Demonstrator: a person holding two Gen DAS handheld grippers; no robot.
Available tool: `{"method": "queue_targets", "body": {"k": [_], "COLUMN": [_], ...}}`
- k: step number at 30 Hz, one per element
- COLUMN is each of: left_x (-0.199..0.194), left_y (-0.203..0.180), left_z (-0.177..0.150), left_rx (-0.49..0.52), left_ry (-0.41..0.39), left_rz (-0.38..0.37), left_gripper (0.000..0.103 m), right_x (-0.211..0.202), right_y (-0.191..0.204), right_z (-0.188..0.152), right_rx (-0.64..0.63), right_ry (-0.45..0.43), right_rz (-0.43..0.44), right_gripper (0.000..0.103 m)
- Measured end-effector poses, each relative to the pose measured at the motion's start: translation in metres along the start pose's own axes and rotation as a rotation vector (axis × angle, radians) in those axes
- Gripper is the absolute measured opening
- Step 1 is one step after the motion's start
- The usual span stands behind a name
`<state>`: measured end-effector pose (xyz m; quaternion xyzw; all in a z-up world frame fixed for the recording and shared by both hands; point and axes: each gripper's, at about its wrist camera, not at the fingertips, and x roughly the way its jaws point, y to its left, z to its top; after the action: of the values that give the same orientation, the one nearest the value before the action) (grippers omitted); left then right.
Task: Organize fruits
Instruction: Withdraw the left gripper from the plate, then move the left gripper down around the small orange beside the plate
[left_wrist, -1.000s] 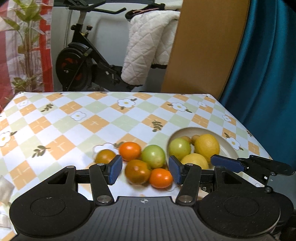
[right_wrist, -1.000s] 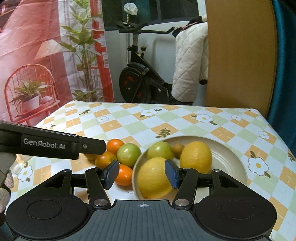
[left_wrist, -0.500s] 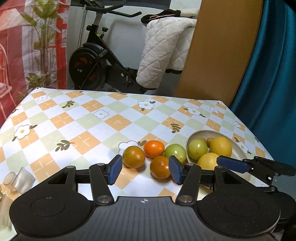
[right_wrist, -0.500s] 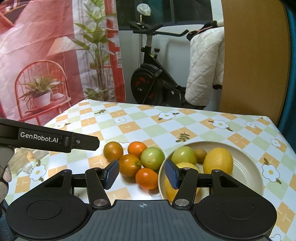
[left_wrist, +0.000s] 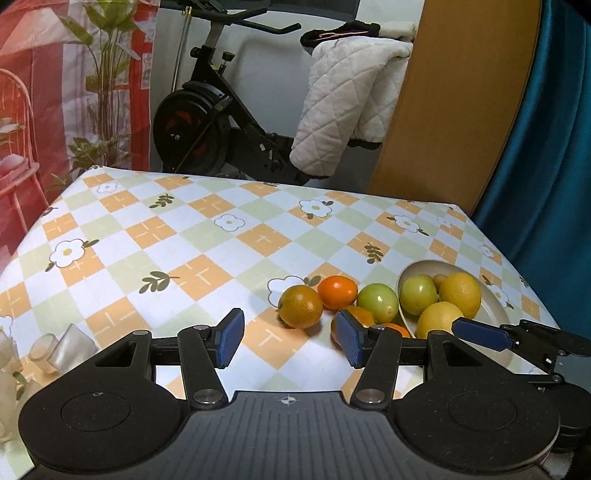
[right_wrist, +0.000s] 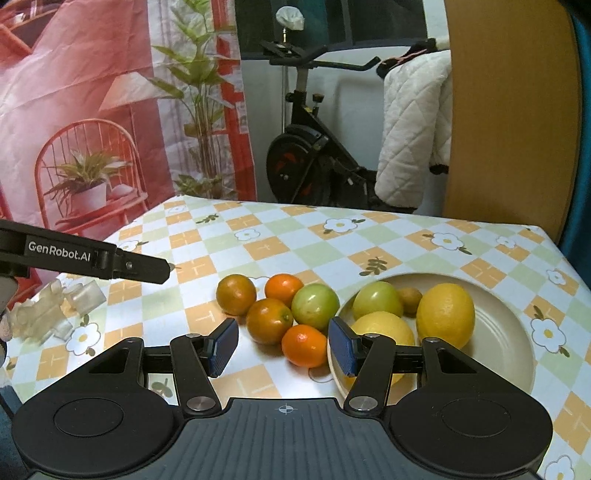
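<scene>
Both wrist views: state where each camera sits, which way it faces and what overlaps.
Left wrist: on the left gripper, angled down across the table; own open fingers show, the right gripper beside.
Right wrist: on the right gripper, facing the bowl; the left gripper's arm enters at left.
Shared: fruit, bowl, exercise bike.
</scene>
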<state>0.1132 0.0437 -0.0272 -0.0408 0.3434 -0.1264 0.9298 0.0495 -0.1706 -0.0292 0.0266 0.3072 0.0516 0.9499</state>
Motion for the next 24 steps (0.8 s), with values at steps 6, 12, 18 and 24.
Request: {"method": "queue_targets", "body": {"k": [6, 12, 18, 24], "left_x": [0.005, 0.014, 0.024, 0.033], "left_y": [0.000, 0.008, 0.009, 0.007], "left_z": [-0.006, -0.011, -0.016, -0.016], "left_rx": [-0.001, -0.036, -0.061, -0.066], "left_ry": [0.015, 0.029, 0.045, 0.053], "left_rz": [-0.042, -0.061, -0.078, -0.094], "left_gripper": [0.057, 0.057, 0.057, 0.057], "right_x": [0.010, 0.024, 0.044, 0.062], "right_y": [0.006, 0.016, 0.014, 0.012], "right_z": [-0.009, -0.010, -0.005, -0.001], "right_rx": [-0.045, -0.151, -0.207, -0.248], "right_ry": [0.043, 0.057, 0.080, 0.100], "right_rz": [0.007, 0.008, -0.012, -0.021], "right_gripper": [0.042, 0.038, 0.037, 0.037]}}
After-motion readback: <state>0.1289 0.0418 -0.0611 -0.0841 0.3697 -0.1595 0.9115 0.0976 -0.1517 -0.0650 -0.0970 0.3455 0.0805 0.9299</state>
